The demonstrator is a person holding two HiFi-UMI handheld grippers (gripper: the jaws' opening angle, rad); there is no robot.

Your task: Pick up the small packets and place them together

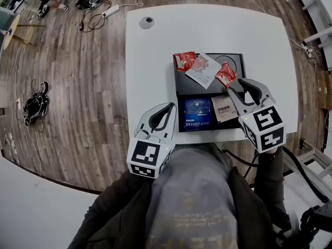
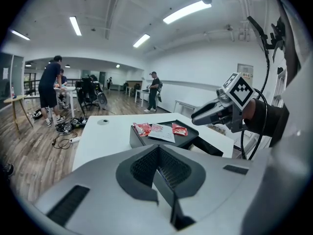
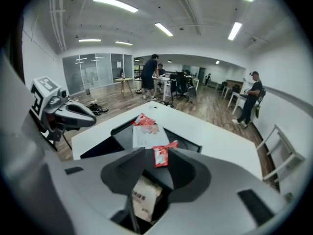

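The right gripper [image 1: 239,91] hangs over the near right part of a black tray [image 1: 234,59], tilted downward with its jaws standing well apart and pressing on nothing; its own view shows a red packet [image 3: 161,155] just beyond the jaw tips, framed in the gap between them but apart from the pads. Lower in that gap lies a beige packet [image 3: 144,197] with dark print, flat on the tray under the gripper's body; whether the gripper touches it is hard to tell from this angle. In the head view this beige packet sits just right of a blue coffee box [image 1: 197,113], which fills the tray's near left part.

Farther back on the tray a white packet [image 1: 203,70] lies between the near red packet and a second red packet [image 1: 184,60] at the far left corner; the three sit close together in a loose row, the white one seemingly overlapping its red neighbours.

The left gripper [image 1: 169,107] is held over the near edge of the white table [image 1: 155,61], left of the tray and clear of it; its jaws are closed together with nothing between them.

Beyond the table are a wooden floor [image 1: 78,87] with cables and several people standing in the room.
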